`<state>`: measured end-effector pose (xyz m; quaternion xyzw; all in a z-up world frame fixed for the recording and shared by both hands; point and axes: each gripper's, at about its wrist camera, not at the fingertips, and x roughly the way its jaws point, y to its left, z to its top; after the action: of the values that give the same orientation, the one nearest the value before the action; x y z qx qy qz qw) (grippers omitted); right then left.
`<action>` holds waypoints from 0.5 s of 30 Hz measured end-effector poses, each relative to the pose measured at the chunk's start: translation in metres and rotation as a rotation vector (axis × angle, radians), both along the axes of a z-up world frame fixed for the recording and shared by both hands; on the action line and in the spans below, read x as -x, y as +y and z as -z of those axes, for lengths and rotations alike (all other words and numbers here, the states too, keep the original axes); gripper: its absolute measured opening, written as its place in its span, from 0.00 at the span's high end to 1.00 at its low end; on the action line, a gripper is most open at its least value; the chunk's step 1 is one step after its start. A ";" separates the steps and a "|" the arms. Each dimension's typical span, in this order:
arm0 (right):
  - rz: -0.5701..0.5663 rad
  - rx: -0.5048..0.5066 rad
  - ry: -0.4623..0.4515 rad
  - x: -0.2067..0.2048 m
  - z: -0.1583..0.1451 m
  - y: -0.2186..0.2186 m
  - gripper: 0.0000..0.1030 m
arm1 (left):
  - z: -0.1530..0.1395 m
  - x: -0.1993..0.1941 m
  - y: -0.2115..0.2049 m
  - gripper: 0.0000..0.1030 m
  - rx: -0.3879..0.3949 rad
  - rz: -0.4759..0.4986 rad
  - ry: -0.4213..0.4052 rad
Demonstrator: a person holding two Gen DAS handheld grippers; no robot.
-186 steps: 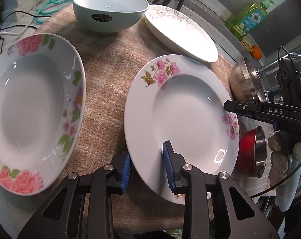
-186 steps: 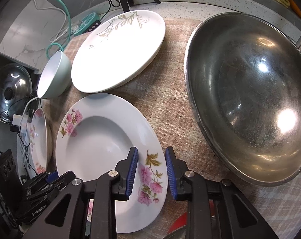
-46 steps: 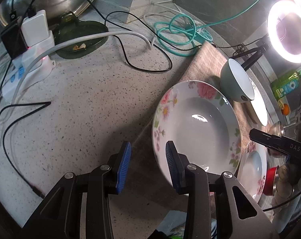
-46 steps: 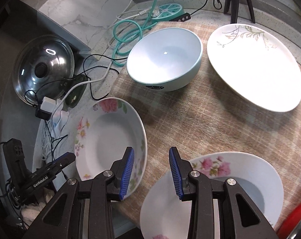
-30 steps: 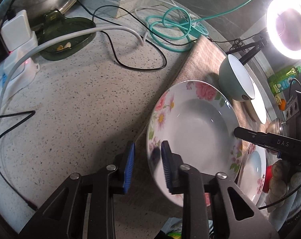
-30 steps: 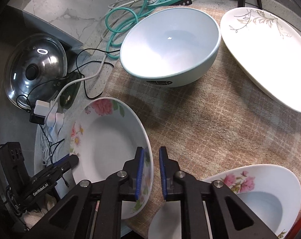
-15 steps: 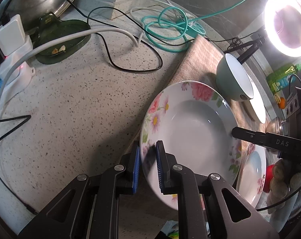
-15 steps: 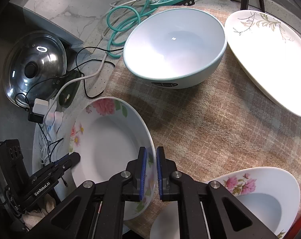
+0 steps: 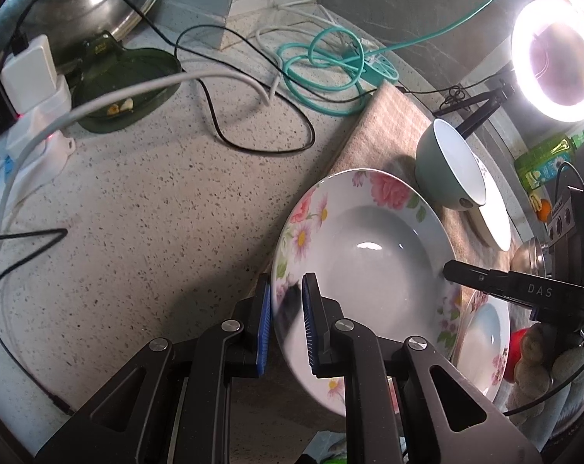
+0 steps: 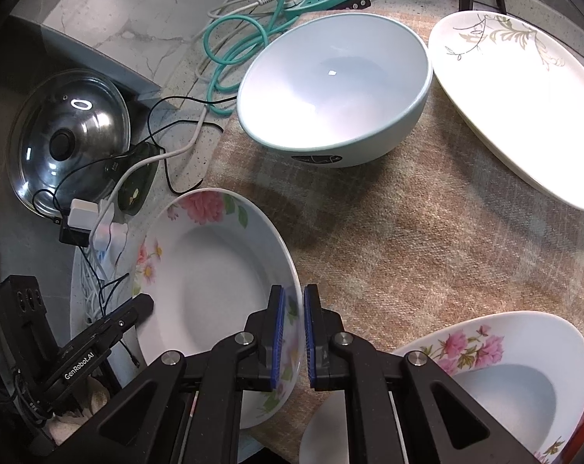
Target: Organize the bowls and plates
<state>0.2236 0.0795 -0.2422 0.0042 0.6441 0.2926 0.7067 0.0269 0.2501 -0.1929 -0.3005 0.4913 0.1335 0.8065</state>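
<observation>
at six o'clock in each wrist view, the left gripper point(image 9: 285, 319) and right gripper point(image 10: 294, 338) each pinch opposite rims of the rose-patterned deep plate point(image 10: 214, 286), which lies at the cloth's point(image 10: 408, 255) edge; nothing looks stacked yet, so sorting seems barely begun; farther off, at five o'clock, a second floral plate point(image 10: 516, 379); at twelve, one pale green bowl point(image 10: 334, 89); at two, one oval platter point(image 10: 524, 100).

So the rose-patterned deep plate point(image 10: 214, 294) sits half on the checked beige cloth point(image 10: 427, 255), half over the speckled stone worktop point(image 9: 145, 208). Pale green bowl point(image 10: 334, 89) is behind it, the white leaf-sprig oval plate point(image 10: 524, 108) right of that, and the pink-flowered plate point(image 10: 504, 379) is front right.
</observation>
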 end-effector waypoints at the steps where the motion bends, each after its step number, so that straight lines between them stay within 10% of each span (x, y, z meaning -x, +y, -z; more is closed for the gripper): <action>1: -0.001 -0.005 -0.001 0.000 -0.002 0.000 0.91 | -0.002 0.001 0.000 0.87 -0.002 -0.001 -0.004; 15: 0.032 -0.051 -0.013 0.006 -0.030 -0.024 0.91 | -0.020 -0.005 -0.016 0.87 -0.014 0.033 -0.038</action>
<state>0.2173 0.0560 -0.2127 0.0307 0.6319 0.2974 0.7151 0.0318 0.2345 -0.1725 -0.2891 0.4799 0.1178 0.8199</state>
